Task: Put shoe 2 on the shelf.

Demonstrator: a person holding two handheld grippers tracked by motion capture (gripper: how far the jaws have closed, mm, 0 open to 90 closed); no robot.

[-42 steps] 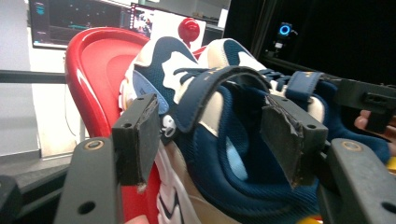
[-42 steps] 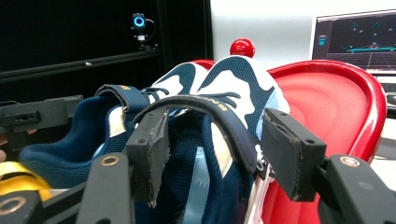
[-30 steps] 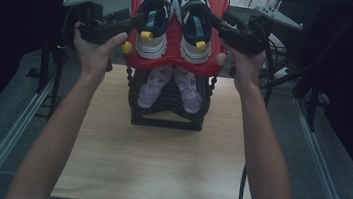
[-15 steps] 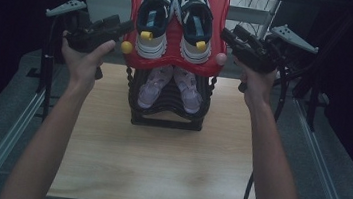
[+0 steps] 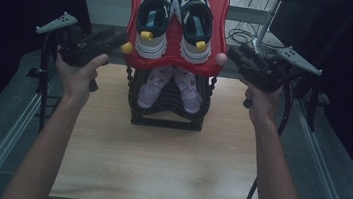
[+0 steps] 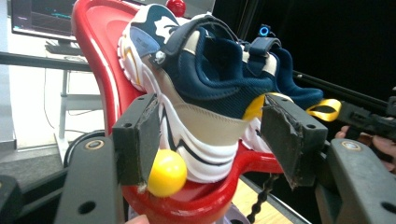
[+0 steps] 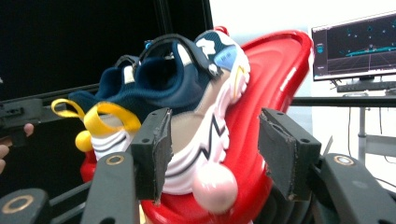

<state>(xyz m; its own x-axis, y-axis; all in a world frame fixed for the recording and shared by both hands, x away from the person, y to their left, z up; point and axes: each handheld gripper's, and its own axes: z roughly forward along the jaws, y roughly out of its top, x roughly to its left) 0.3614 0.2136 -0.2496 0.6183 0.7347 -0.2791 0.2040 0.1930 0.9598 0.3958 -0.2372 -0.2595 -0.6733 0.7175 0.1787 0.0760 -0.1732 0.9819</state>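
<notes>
Left gripper (image 5: 121, 38): held in the person's left hand (image 5: 79, 71) at the left of the red tray, jaws apart with nothing between them; in the left gripper view (image 6: 219, 135) the yellow knob sat just by one pad and the shoe's heel showed in the gap beyond.
Right gripper (image 5: 234, 53): held in the right hand (image 5: 261, 99) at the right of the tray, jaws apart and empty; in the right gripper view (image 7: 212, 149) the pink knob showed low in the gap.
Red tray (image 5: 171, 61): top shelf of the rack, tilted so its far end rose higher, between the two grippers and touched by neither as far as could be told.
Navy-and-white shoes (image 5: 176, 19): a pair lying side by side on the red tray, heels at the near end, yellow heel loops showing.
Yellow knob (image 5: 127, 47): on the tray's near left corner.
Pink knob (image 5: 221, 59): on the tray's near right corner.
Pale pink shoes (image 5: 171, 86): a second pair on the lower level, under the red tray.
Black rack (image 5: 166, 116): stood at the far middle of the desk.
Desk (image 5: 156, 167): light wood, bare on the near side of the rack.
Monitor (image 7: 355, 46): far behind the tray, lit.
</notes>
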